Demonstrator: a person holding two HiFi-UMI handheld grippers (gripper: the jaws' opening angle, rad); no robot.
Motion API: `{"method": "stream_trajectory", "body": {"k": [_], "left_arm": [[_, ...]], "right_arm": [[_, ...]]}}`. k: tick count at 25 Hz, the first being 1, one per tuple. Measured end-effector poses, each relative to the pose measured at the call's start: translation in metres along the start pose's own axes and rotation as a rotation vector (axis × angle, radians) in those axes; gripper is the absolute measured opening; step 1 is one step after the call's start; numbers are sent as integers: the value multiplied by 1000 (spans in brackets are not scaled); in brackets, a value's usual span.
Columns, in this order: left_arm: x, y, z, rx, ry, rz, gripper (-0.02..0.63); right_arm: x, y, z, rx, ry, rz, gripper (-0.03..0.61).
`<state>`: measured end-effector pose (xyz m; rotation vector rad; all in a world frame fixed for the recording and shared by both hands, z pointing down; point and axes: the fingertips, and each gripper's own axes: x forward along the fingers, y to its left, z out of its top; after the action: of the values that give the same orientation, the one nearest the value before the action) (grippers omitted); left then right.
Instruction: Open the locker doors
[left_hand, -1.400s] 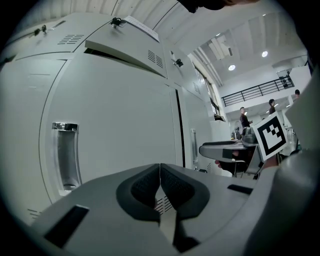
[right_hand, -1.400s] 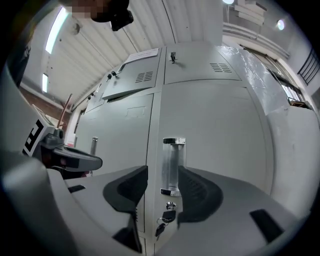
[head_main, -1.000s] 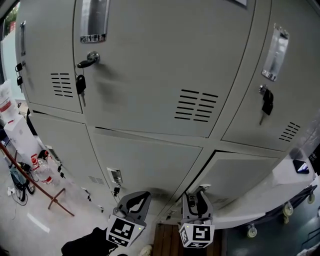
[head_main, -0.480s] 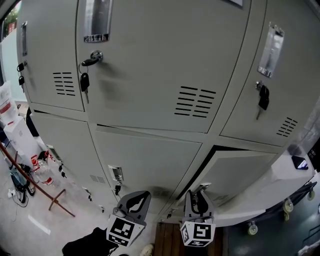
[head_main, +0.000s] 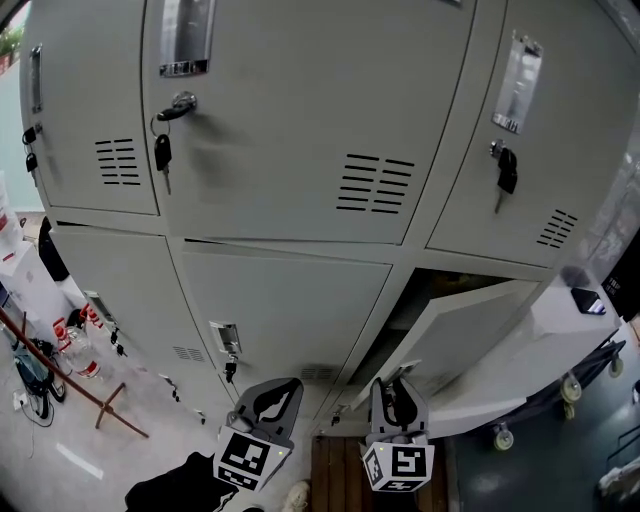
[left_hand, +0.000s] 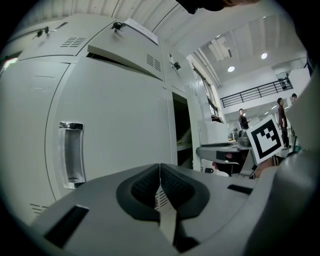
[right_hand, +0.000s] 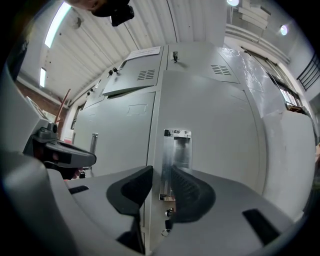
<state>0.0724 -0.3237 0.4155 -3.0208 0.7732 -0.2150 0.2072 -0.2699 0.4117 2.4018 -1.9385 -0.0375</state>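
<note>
Swung further out than a second earlier, the lower right locker door was clamped at its edge, beside the recessed handle, by the right gripper. The left gripper was held clenched on nothing. A steady pull along the hinge arc would be advised, since a wheeled cart was parked close by on the grey floor.

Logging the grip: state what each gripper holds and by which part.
The right gripper clamps the lower right locker door by its free edge, beside the recessed handle. The left gripper is shut, empty.
</note>
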Motion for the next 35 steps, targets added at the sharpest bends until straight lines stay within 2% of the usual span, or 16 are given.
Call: {"method": "stream_trajectory", "body": {"k": [19, 35], "left_arm": [[-15, -61, 0, 8, -29, -212, 25], [-20, -140, 11, 43, -59, -392, 25]], "right_arm": [[-87, -14, -2, -31, 19, -200, 140], [-178, -66, -8, -21, 25, -428, 84]]}}
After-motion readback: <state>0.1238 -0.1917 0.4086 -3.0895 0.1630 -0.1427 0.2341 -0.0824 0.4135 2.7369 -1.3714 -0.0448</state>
